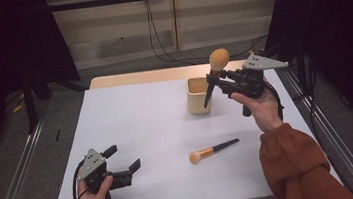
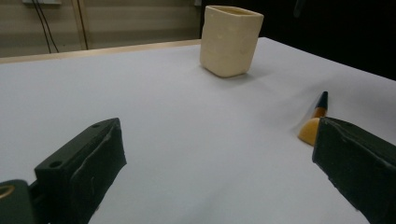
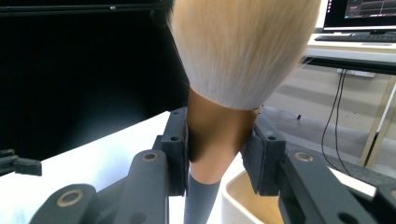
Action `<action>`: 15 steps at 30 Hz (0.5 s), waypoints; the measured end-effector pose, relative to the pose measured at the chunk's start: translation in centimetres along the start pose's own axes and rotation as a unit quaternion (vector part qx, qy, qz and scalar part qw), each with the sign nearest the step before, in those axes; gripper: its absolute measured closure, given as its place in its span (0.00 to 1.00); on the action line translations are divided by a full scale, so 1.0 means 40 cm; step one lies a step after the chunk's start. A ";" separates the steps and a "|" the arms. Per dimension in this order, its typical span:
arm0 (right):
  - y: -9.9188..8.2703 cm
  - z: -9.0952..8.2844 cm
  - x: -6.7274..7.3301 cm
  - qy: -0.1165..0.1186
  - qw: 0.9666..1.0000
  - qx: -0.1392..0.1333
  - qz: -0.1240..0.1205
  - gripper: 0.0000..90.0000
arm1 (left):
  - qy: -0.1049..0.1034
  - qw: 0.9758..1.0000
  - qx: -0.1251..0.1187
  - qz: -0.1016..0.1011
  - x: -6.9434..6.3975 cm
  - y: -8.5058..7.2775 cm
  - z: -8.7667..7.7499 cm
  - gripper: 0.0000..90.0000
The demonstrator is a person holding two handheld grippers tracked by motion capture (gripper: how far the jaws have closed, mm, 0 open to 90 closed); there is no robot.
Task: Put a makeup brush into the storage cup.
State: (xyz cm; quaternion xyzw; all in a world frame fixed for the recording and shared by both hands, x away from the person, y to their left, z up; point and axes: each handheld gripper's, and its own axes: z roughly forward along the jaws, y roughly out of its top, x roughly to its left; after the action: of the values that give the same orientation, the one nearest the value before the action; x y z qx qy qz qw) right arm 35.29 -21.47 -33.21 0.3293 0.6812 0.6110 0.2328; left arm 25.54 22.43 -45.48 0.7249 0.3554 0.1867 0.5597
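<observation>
- Your high view is dim at the sides: both flanks drop to near black, while the white bench point(image 1: 158, 132) takes soft, even light from above.
- Shadows are faint and short; the cup point(image 1: 199, 96) casts a pale one (seen best in the left gripper view).
- No glare on the bench.
- In the right gripper view the brush head point(image 3: 245, 46) sits too close and blurs; the background there is soft too.
- All pictures look grainy.
</observation>
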 end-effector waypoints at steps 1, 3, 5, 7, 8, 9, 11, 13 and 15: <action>0.004 0.002 -0.003 -0.001 1.000 0.000 -0.002 0.72 | 0.000 1.000 0.001 0.002 0.001 0.000 0.000 0.03; 0.011 0.005 -0.008 -0.002 1.000 -0.002 0.000 0.72 | 0.000 1.000 0.000 0.002 0.001 -0.001 0.000 0.03; 0.022 0.009 -0.017 -0.007 1.000 -0.003 -0.004 0.72 | 0.004 1.000 0.001 0.005 0.000 -0.002 0.001 0.03; 0.032 0.013 -0.023 -0.010 1.000 -0.007 -0.006 0.72 | 0.001 1.000 0.001 0.003 0.000 -0.003 0.002 0.03; 0.037 0.016 -0.026 -0.012 1.000 -0.007 -0.006 0.72 | 0.001 1.000 0.002 0.005 0.001 -0.003 0.003 0.03; 0.043 0.019 -0.029 -0.014 1.000 -0.007 -0.009 0.72 | 0.001 1.000 0.003 0.006 0.002 -0.003 0.004 0.03; 0.053 0.025 -0.034 -0.018 1.000 -0.006 -0.010 0.72 | 0.000 1.000 0.002 0.003 0.002 -0.004 0.005 0.03; 0.060 0.033 -0.041 -0.023 1.000 -0.006 -0.012 0.72 | 0.001 1.000 0.002 0.002 0.005 -0.004 0.005 0.03; 0.067 0.045 -0.048 -0.031 0.999 -0.005 -0.016 0.72 | 0.004 1.000 0.000 0.002 0.007 -0.005 0.005 0.03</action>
State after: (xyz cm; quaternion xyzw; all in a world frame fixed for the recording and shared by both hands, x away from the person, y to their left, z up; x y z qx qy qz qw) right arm 38.33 -21.57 -31.01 0.3366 0.6756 0.6000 0.2652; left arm 25.82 22.52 -45.77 0.7248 0.3560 0.1912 0.5580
